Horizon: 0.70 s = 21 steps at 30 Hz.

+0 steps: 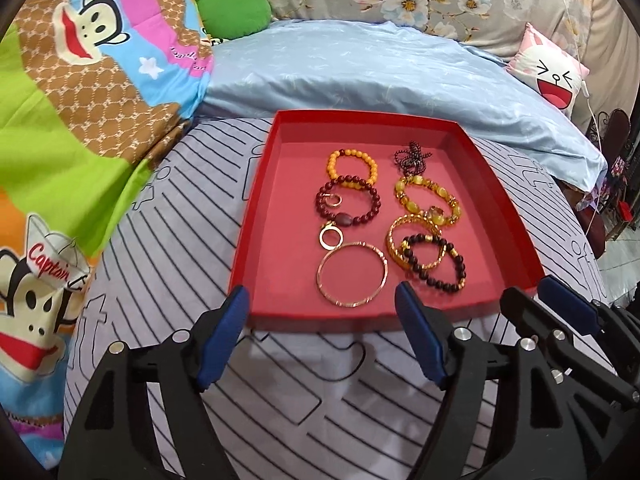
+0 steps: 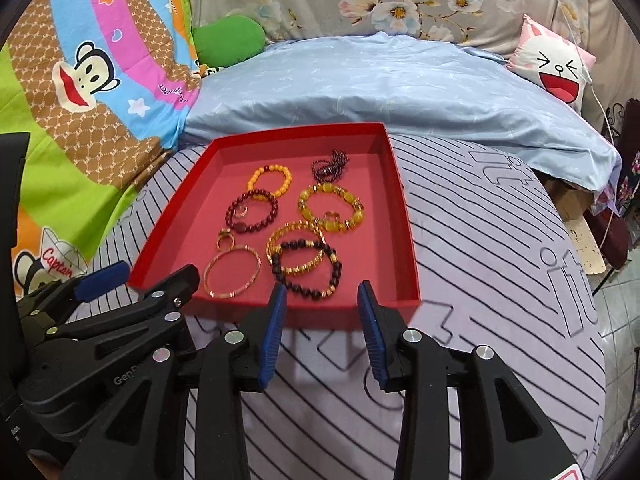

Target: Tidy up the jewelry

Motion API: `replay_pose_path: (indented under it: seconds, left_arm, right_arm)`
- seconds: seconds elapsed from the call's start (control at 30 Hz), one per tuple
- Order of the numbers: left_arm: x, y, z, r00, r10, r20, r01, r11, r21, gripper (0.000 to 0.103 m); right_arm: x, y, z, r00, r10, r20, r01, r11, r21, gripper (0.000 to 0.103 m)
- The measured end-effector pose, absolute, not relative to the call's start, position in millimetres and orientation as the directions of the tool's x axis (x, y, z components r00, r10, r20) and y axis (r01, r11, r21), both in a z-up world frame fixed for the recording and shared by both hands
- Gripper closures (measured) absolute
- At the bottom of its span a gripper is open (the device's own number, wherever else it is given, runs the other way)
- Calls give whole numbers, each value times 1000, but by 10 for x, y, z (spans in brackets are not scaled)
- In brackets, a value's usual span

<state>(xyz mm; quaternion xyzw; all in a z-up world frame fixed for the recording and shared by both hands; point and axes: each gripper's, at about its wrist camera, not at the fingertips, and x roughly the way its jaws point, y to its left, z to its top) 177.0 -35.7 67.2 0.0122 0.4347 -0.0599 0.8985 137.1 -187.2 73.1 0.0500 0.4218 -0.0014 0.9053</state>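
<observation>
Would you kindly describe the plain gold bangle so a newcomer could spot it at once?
Find the red tray on the striped bedsheet. In its near left corner lies the gold bangle, just below a small gold ring. It is the tray's only thin, beadless large hoop.

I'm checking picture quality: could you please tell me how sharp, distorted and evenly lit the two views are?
Left wrist: tray and bangle sharp, light even, fisheye bends the tray's edges, dark corners. Right wrist: same bending and vignette, soft shadow under the tray's near edge, no glare.
</observation>
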Motion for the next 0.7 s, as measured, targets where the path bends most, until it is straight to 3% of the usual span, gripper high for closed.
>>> replay_pose_path:
  seconds: [0.33,0.7]
  left_arm:
    - [1580,-253,661,619,-59,-783,78,997,-14,14]
    - [1513,-180,636,612,-51,-789,72,997,-8,8]
  right_arm:
    - [1149,-1939,714,649,17,-761,73,994,84,42]
    - [1071,-1925,715,648,-13,-762,87,995,57,26]
